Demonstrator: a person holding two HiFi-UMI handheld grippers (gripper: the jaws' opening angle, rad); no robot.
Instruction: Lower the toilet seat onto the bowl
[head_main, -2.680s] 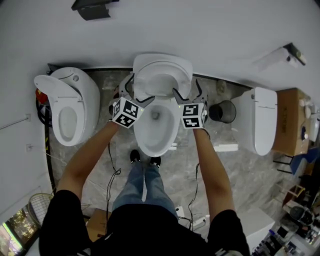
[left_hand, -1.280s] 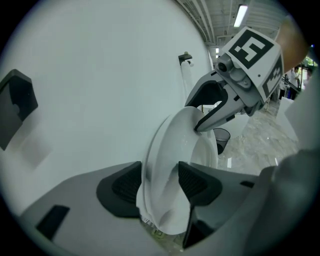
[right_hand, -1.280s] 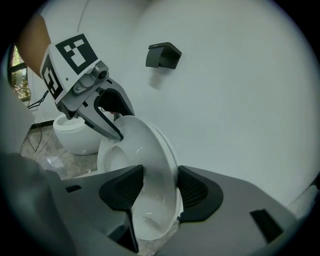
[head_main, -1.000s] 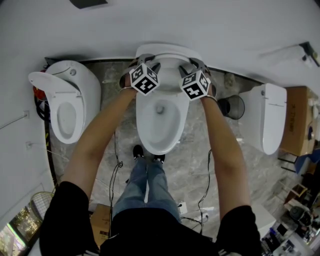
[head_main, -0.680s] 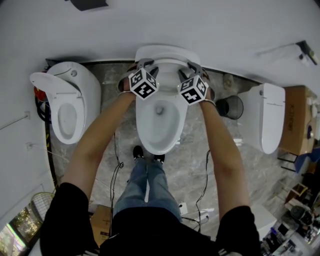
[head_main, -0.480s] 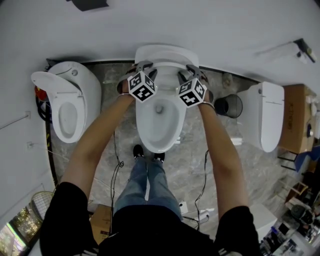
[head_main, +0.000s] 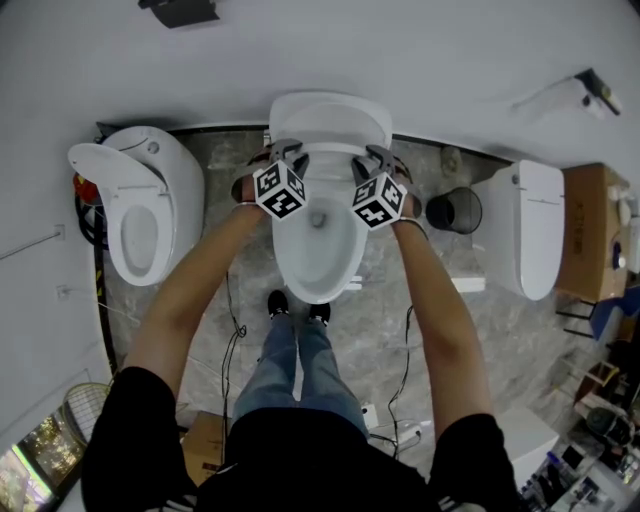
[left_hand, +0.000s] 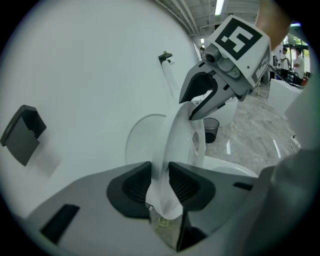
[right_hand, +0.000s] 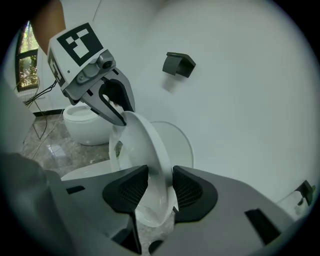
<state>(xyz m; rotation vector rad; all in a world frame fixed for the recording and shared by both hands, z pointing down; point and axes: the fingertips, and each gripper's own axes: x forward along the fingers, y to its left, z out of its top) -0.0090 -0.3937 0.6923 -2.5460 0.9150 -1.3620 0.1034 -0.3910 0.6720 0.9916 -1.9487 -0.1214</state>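
The toilet seat (head_main: 328, 152) stands raised at the far end of the middle bowl (head_main: 318, 262). The left gripper (head_main: 285, 156) and right gripper (head_main: 372, 158) each have closing fingers clamping its rim.

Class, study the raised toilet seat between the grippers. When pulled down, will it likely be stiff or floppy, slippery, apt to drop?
The toilet seat looks like thick moulded plastic, so probably stiff. Its glossy surface may slip, though the left gripper and right gripper are closing ribbed pads around it. Raised and tilted, it may drop once tipped forward.
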